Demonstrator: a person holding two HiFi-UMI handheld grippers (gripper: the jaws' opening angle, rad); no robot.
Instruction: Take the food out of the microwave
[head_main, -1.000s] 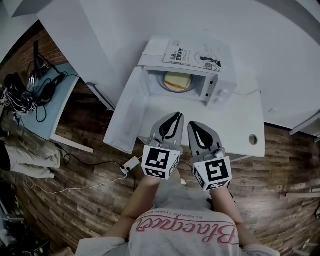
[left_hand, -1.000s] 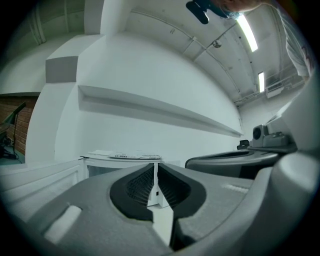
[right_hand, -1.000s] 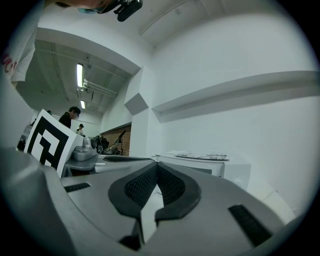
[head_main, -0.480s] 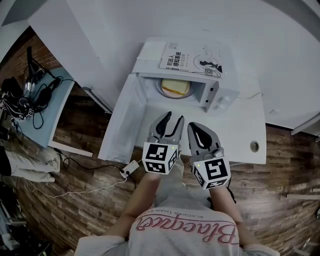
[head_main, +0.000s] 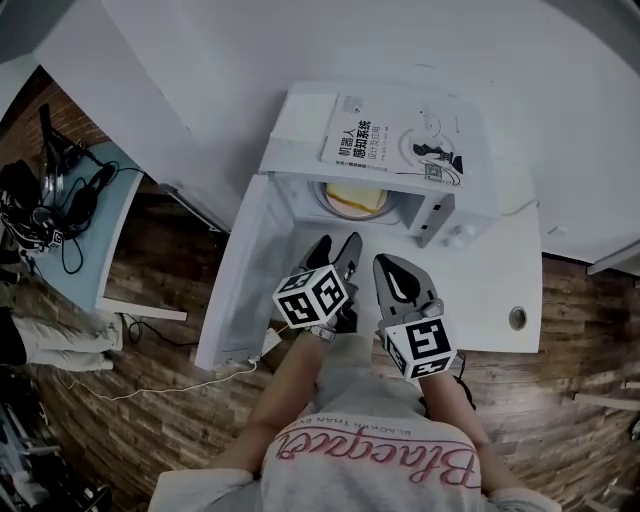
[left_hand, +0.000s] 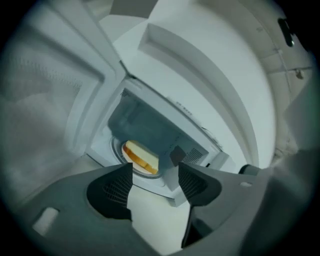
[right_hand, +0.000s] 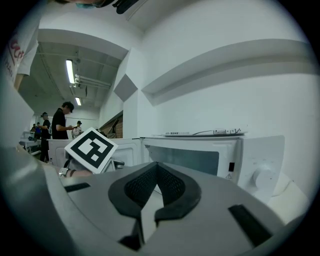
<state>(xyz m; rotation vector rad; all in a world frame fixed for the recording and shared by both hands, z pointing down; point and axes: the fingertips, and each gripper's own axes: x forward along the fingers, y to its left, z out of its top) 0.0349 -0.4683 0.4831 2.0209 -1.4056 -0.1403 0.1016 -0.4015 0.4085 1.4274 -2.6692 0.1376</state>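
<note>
The white microwave stands on a white table with its door swung open to the left. Inside, yellow toast-like food lies on a plate on the turntable. My left gripper is in front of the cavity, a little short of it, its jaws opening with nothing between them. In the left gripper view the food shows just beyond the left gripper. My right gripper hovers beside it, shut and empty. The right gripper faces the microwave's front.
A book lies on top of the microwave. The table has a round cable hole at the right. A blue desk with cables stands at the far left. People stand far off in the room.
Both grippers have moved forward and down toward the microwave's opening. The left one has rolled and its jaws have gone from shut to open.
</note>
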